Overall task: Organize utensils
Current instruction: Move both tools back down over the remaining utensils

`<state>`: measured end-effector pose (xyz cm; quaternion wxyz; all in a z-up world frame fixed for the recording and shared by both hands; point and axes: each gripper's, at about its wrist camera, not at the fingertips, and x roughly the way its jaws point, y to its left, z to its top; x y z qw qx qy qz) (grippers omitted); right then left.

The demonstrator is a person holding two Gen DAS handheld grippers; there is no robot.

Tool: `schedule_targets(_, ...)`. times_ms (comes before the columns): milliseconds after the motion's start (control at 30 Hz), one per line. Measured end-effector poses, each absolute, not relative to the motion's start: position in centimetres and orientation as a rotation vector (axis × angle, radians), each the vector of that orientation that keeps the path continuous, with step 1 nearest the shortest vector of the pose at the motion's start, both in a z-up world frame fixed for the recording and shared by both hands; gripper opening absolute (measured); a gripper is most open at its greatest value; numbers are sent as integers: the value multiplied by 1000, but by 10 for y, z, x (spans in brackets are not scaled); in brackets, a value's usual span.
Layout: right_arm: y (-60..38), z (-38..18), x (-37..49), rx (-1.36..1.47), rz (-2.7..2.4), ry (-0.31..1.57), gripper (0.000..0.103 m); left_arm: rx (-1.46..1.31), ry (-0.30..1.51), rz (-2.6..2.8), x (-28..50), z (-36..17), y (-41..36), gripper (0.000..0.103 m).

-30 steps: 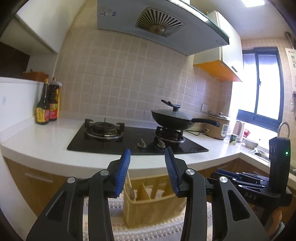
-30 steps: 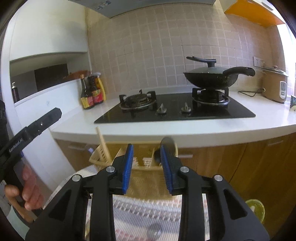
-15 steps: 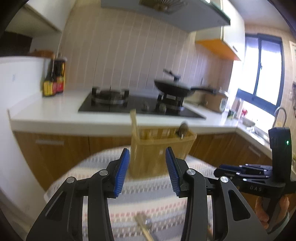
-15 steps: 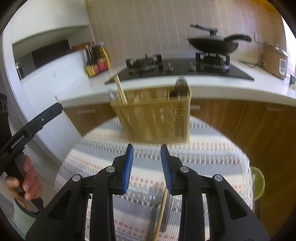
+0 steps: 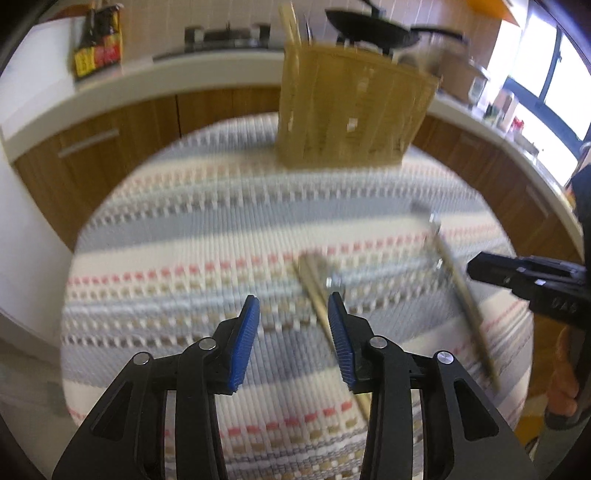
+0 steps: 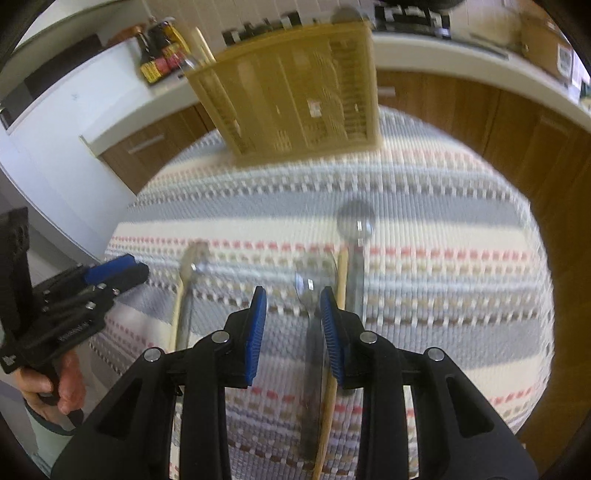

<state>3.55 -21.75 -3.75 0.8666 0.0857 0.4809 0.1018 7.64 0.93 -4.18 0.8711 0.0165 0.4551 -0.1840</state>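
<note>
Once both views had swung down from the stove and counter, the striped table mat (image 5: 192, 229) filled the frame, so I judged I was past looking around and into reaching for the first pickup. Everything was motion-blurred.

The basket (image 6: 295, 99) stood upright at the far edge of the mat. It already held chopsticks (image 5: 291, 22) in its left end and something dark and rounded at the right, which I couldn't identify.

Loose utensils lay on the mat, well apart from the basket: a spoon (image 6: 356, 236), a chopstick (image 6: 341, 273) just beside it, and another wooden stick (image 5: 317, 291) under my left tool.

My left gripper (image 5: 293, 328) was spread wide, empty. My right gripper (image 6: 293, 321) was also parted, empty, hovering over the spoon group. Nothing picked up yet.
</note>
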Motion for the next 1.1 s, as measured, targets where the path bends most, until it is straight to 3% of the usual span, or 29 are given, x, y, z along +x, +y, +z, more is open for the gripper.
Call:
schedule_targets(533,-220,-46,27,181,226,1026,26,121,983,-329,76,-61,-8,34)
schedule_targets(833,-221,-46,29,201,240,1028,26,24,1012,-390,82,-57,0,36)
schedule_targets(1100,-226,-45,26,219,229,1027,26,149,1022,-315,80,-63,-16,36)
